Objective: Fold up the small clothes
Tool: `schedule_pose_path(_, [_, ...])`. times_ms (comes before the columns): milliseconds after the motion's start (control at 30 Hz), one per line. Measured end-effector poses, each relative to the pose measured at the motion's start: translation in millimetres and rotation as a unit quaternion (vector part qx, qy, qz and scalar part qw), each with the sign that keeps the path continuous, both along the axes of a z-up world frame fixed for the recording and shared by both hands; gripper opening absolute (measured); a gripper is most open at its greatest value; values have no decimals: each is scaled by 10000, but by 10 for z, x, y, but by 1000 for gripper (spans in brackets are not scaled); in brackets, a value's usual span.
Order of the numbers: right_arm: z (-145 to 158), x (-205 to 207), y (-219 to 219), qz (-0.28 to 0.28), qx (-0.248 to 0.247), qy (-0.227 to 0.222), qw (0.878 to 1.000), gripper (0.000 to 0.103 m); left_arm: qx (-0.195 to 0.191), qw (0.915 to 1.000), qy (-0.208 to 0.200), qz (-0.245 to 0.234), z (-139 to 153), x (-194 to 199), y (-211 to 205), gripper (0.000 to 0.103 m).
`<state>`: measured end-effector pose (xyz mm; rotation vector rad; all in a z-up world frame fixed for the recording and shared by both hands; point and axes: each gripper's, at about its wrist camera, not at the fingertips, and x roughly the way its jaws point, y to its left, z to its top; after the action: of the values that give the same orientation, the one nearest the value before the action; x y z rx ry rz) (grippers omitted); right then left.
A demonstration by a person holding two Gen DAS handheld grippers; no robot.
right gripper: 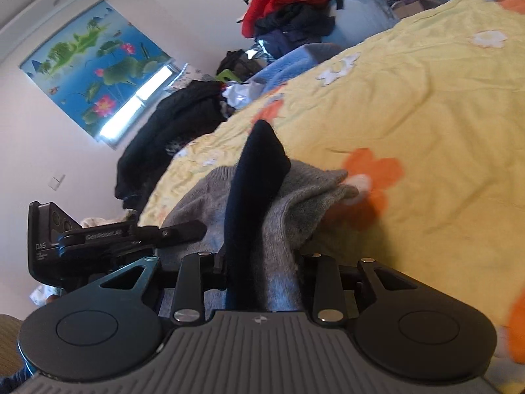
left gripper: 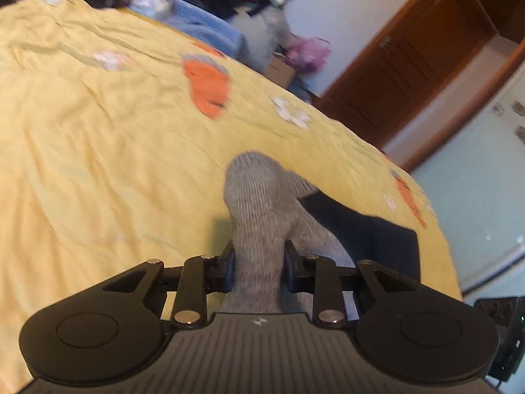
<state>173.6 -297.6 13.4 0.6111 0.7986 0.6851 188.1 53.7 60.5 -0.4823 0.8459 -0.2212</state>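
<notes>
A grey knit sock (left gripper: 259,210) with a dark navy part (left gripper: 361,229) is held over the yellow flowered bedspread (left gripper: 98,151). My left gripper (left gripper: 258,267) is shut on the grey part, which bunches up between its jaws. My right gripper (right gripper: 262,269) is shut on the same sock, pinching the navy part (right gripper: 259,177) together with grey fabric (right gripper: 295,210). The left gripper's body (right gripper: 98,236) shows close at the left of the right wrist view.
Piles of dark, red and blue clothes (right gripper: 288,13) lie beyond the bed's far edge. A wooden door (left gripper: 410,55) stands at the right in the left wrist view. A window with a lotus-print blind (right gripper: 95,69) is on the wall.
</notes>
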Motion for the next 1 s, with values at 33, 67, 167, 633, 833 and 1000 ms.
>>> schedule_pose_path(33, [-44,76,91,5,56,92,9999,38,57,10000,22,-53,-20,57,83,27])
schedule_pose_path(67, [-102,150,160,19,30,170,9998,40,101,9999,104,-93,-80,101,174,27])
schedule_pose_path(167, [-361,290,160,-404,-96,743,9964,55,-164,9994,320,-12,-243,-58,413,29])
schedule_pose_path(633, [-381,-896,-265,26,222,1058,9941,64,-1059,9897,169,-952,-606,-1334,173,75])
schedule_pose_path(833, [-262,-1131,25,422,-95,710,9965,23,-825,9920,22,-958,-337,-1416,233,14])
schedule_pose_path(1000, [-295,-1272,75,654,-185,756,9948,23,-355,9947,246,-936,-465,-1543,302,14])
